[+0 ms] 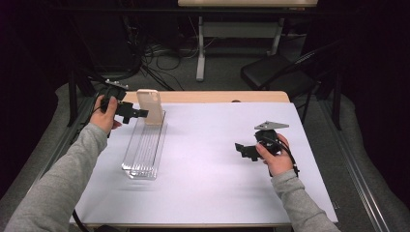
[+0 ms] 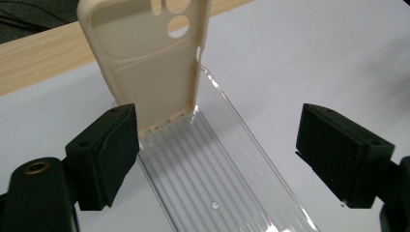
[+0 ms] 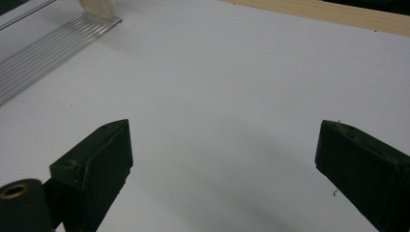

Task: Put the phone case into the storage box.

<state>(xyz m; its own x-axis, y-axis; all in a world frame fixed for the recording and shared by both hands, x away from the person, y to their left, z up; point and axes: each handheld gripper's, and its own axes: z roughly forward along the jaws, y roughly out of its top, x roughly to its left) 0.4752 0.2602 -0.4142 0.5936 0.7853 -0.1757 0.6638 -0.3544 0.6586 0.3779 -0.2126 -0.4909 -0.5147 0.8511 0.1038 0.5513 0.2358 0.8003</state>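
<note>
A cream phone case (image 1: 150, 107) stands upright at the far end of a clear ribbed tray (image 1: 143, 150), its lower edge resting in the tray. My left gripper (image 1: 141, 113) is level with the case on its left and is open. In the left gripper view the case (image 2: 145, 63) rises just beyond the left jaw, with the tray (image 2: 217, 179) running between the wide-apart jaws of the left gripper (image 2: 217, 133). My right gripper (image 1: 243, 150) hovers open over the bare white sheet at the right. The right gripper (image 3: 225, 145) holds nothing, and the tray (image 3: 43, 53) lies far off at upper left.
A white sheet (image 1: 212, 159) covers the table, with a wooden strip (image 1: 217, 96) along its far edge. Behind the table stand a black folding chair (image 1: 275, 72), cables on the floor and the legs of another table (image 1: 200, 48).
</note>
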